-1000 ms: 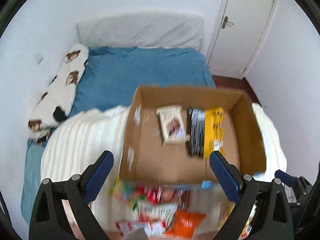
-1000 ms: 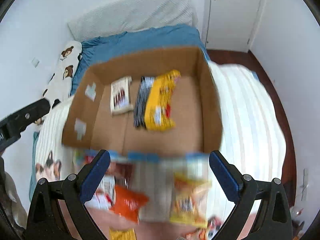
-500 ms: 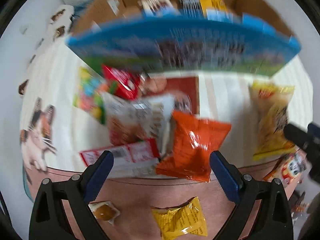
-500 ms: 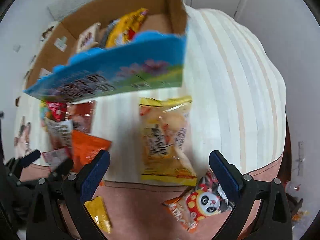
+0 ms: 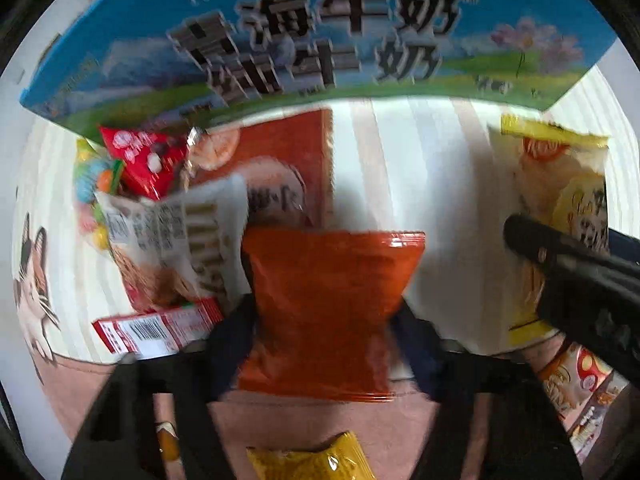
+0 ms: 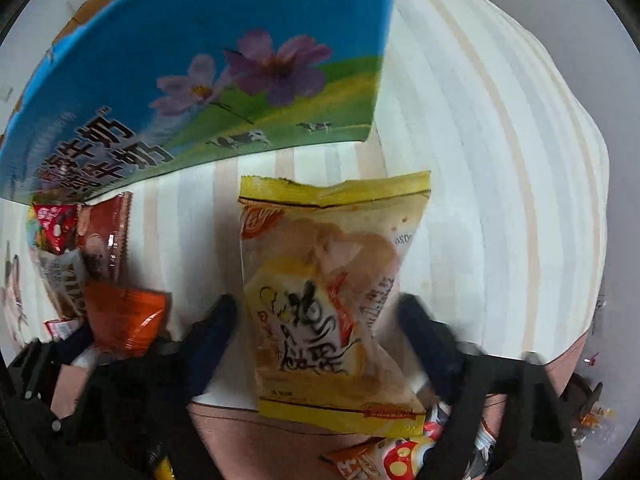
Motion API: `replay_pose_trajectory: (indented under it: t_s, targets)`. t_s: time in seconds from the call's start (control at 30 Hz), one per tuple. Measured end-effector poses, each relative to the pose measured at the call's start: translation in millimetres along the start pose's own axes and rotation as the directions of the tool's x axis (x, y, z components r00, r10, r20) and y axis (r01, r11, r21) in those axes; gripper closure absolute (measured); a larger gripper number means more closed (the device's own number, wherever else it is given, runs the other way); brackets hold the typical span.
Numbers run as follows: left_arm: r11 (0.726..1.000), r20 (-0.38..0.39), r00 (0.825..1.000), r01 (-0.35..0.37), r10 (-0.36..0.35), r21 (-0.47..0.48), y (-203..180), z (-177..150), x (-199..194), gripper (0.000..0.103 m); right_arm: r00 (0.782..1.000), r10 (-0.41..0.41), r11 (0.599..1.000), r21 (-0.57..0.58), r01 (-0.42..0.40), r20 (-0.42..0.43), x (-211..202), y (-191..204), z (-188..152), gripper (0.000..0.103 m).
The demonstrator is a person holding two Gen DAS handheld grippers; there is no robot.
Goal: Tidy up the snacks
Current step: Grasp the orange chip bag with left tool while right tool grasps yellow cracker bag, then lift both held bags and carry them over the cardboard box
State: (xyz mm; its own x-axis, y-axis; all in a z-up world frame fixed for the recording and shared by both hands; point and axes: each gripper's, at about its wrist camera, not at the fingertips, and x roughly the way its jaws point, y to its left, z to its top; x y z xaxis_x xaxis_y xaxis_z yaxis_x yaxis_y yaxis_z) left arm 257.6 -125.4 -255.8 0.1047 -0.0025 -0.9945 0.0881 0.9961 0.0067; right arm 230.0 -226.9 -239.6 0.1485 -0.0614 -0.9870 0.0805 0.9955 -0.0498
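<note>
Snack packs lie on a striped bedspread in front of a blue milk carton box (image 5: 320, 36). My left gripper (image 5: 324, 320) is open, with its fingers on either side of an orange snack bag (image 5: 328, 312). My right gripper (image 6: 320, 320) is open, with its fingers on either side of a yellow chip bag (image 6: 332, 300). The yellow bag also shows at the right of the left wrist view (image 5: 560, 208), with a right gripper finger over it. The orange bag also shows in the right wrist view (image 6: 124, 316).
A dark red pack (image 5: 280, 168), a white pack (image 5: 176, 240), a red triangular pack (image 5: 148, 160) and a red-and-white box (image 5: 156, 330) lie left of the orange bag. A small yellow pack (image 5: 312, 460) and a panda pack (image 6: 396, 456) lie near the bed edge.
Both grippers have dropped from above the box down to the snacks in front of it. Each now straddles a bag: left the orange one, right the yellow one.
</note>
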Motion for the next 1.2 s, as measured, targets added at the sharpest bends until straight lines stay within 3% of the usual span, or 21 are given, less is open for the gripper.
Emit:
replay_pose_trajectory:
  t_s: [0.1, 0.43, 0.57, 0.7, 0.93, 0.97, 1.2]
  targets:
    - [1.000, -0.002, 1.000, 0.003, -0.003, -0.007, -2, -9, 1, 0.047, 1.000, 0.021, 1.000, -0.005, -0.021, -0.003, -2, -2, -7, 0.042]
    - [0.998, -0.084, 0.996, 0.029, -0.034, -0.063, 14, -61, 15, 0.047, 0.987, 0.105, 0.987, -0.108, -0.119, -0.121, -9, 11, -73, 0.044]
    - [0.999, -0.093, 0.995, 0.022, -0.026, -0.044, 8, -61, 27, 0.046, 0.989, 0.065, 0.985, -0.149, -0.085, -0.132, 1, 17, -93, 0.044]
    - [0.999, -0.100, 0.995, 0.018, -0.022, -0.042, -3, -64, 36, 0.046, 0.988, 0.063, 0.988, -0.131, -0.082, -0.139, 9, 26, -96, 0.036]
    - [0.998, -0.087, 0.996, 0.021, -0.026, -0.061, 6, -59, 31, 0.047, 0.992, 0.037, 0.992, -0.116, -0.051, -0.117, 15, 44, -96, 0.035]
    - [0.998, -0.082, 0.996, 0.021, -0.026, -0.061, 26, -66, 21, 0.050, 0.993, 0.034, 0.992, -0.115, -0.046, -0.111, 17, 38, -89, 0.038]
    - [0.998, -0.051, 0.998, 0.021, -0.025, -0.064, 47, -78, -3, 0.055, 0.997, 0.047, 0.993, -0.103, -0.054, -0.061, 8, 33, -106, 0.054]
